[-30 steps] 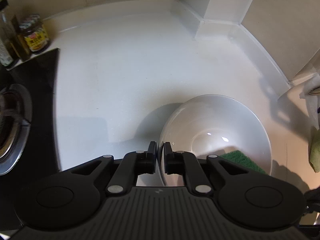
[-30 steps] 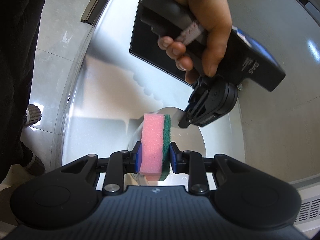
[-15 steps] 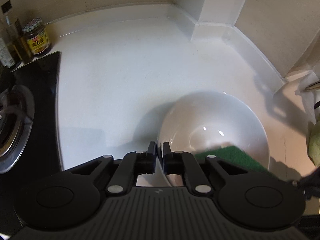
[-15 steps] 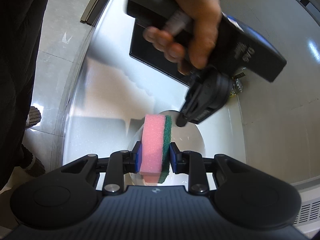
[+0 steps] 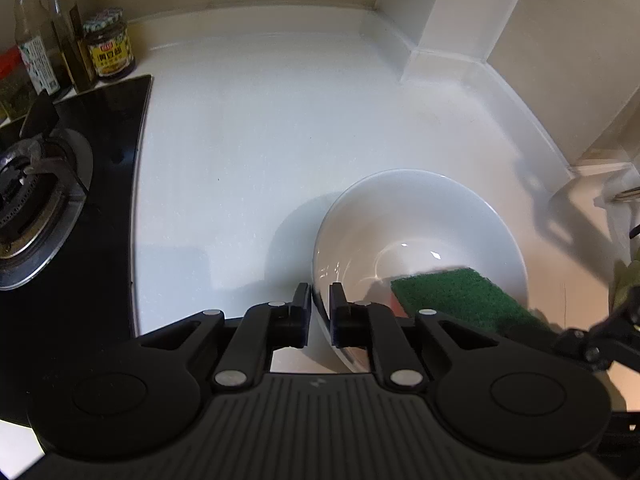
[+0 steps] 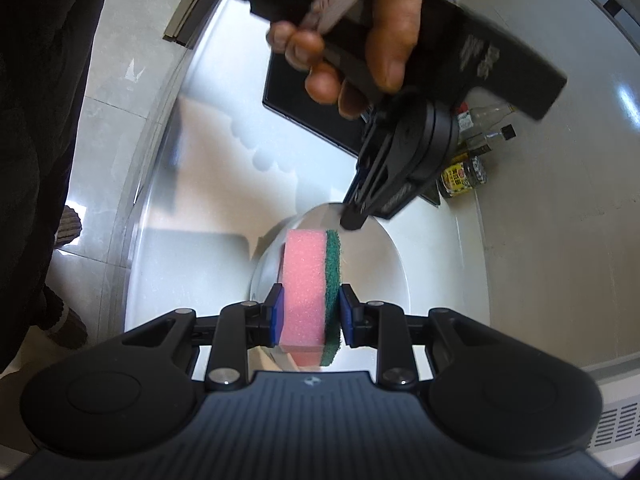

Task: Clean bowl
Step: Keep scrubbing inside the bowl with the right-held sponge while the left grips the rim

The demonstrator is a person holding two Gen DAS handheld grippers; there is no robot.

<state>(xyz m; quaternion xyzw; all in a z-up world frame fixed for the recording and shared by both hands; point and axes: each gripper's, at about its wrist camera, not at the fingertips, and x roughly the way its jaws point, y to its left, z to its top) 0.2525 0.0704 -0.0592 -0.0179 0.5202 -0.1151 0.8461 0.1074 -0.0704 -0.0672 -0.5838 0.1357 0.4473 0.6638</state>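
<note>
Both grippers grip: left gripper [image 5: 319,304] pinches the glazed, likely slippery bowl [image 5: 416,216] by its rim (fragile), right gripper [image 6: 311,312] squeezes the soft sponge [image 6: 310,280].

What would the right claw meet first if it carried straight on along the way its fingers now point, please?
Most likely the inside of the white bowl: the right claw, shut on the sponge, points into it, so the sponge's front end would touch first. How small the gap is cannot be told.
</note>
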